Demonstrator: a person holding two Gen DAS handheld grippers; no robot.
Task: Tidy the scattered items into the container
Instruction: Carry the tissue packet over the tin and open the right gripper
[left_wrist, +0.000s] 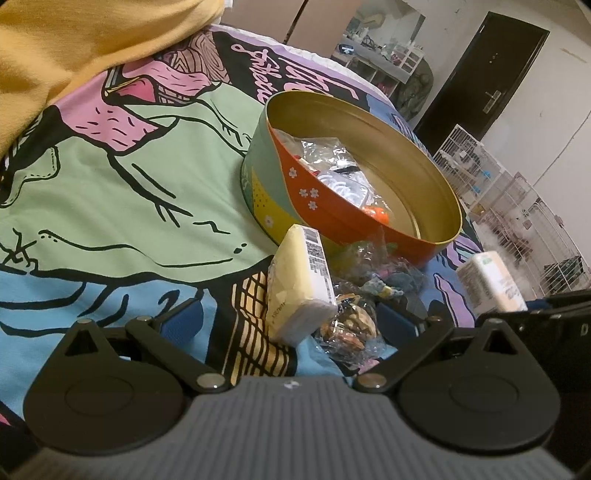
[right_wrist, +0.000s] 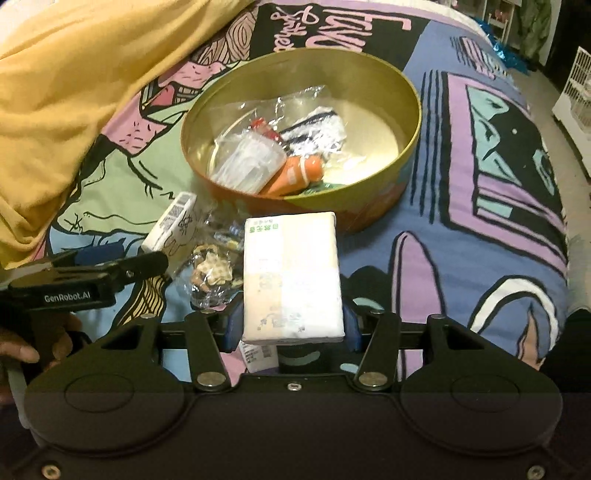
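Note:
A round tin (right_wrist: 412, 147), gold inside, stands on the bed holding a clear plastic box (right_wrist: 251, 162), an orange toy (right_wrist: 299, 173) and clear bags. My right gripper (right_wrist: 291, 325) is shut on a white tissue pack (right_wrist: 291, 277), held off the bedspread in front of the tin. In the left wrist view that pack (left_wrist: 491, 284) shows at the right, the tin (left_wrist: 332, 206) ahead. My left gripper (left_wrist: 291, 317) is open; a yellowish tissue pack (left_wrist: 299, 284) and a clear bag of small trinkets (left_wrist: 354, 325) lie between its spread fingers, untouched.
A printed bedspread (right_wrist: 480, 221) covers the bed. A yellow blanket (right_wrist: 66, 92) is heaped at the left. A hand (right_wrist: 22, 343) holds the left gripper (right_wrist: 122, 258). White wire cages (left_wrist: 517, 192) and a dark door (left_wrist: 487, 74) stand beyond the bed's right edge.

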